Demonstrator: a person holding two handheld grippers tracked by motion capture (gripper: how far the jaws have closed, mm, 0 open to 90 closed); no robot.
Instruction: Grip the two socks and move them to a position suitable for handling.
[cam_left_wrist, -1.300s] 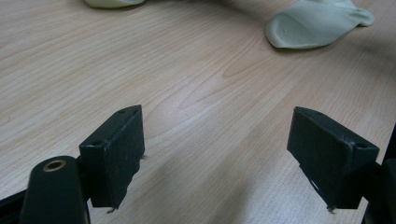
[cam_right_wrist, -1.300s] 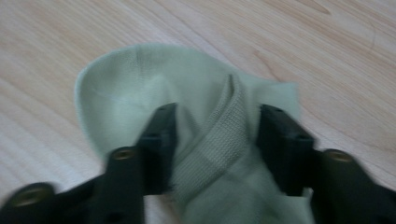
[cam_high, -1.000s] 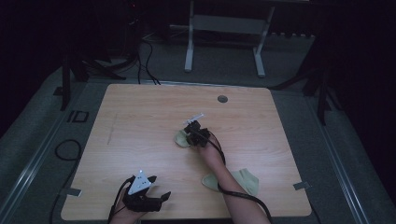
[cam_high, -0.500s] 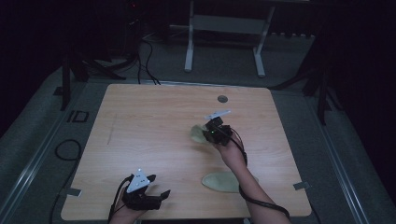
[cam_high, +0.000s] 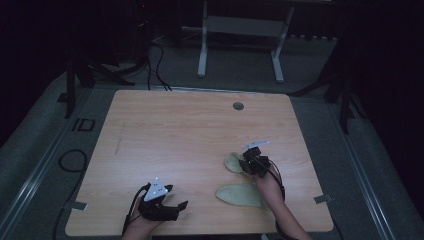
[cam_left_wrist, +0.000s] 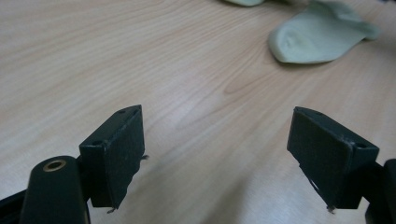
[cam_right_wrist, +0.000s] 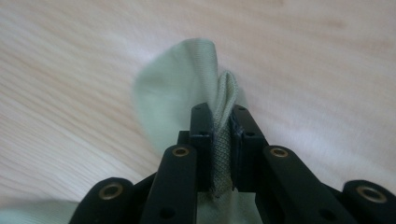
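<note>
My right gripper (cam_high: 245, 162) is shut on the ribbed edge of a pale green sock (cam_high: 231, 162) at the right of the wooden table (cam_high: 175, 130). In the right gripper view the jaws (cam_right_wrist: 219, 116) pinch a fold of that sock (cam_right_wrist: 173, 88), and the rest of it trails onto the wood. A second pale green sock (cam_high: 240, 195) lies flat nearer the front edge, beside the right forearm. My left gripper (cam_high: 177, 196) rests low at the front left, open. Its jaws (cam_left_wrist: 224, 135) stand wide with bare wood between them, and a sock (cam_left_wrist: 322, 32) lies ahead to the right.
A round grommet hole (cam_high: 238, 106) sits near the table's far edge. Beyond the table stands a metal frame (cam_high: 240, 30) on grey floor, with cables (cam_high: 155, 60) at the back left. The surroundings are dark.
My right gripper has carried the sock from the table's middle to the right and then nearer the front edge. The flat sock, earlier partly under the forearm, lies exposed. My left gripper has stayed put.
</note>
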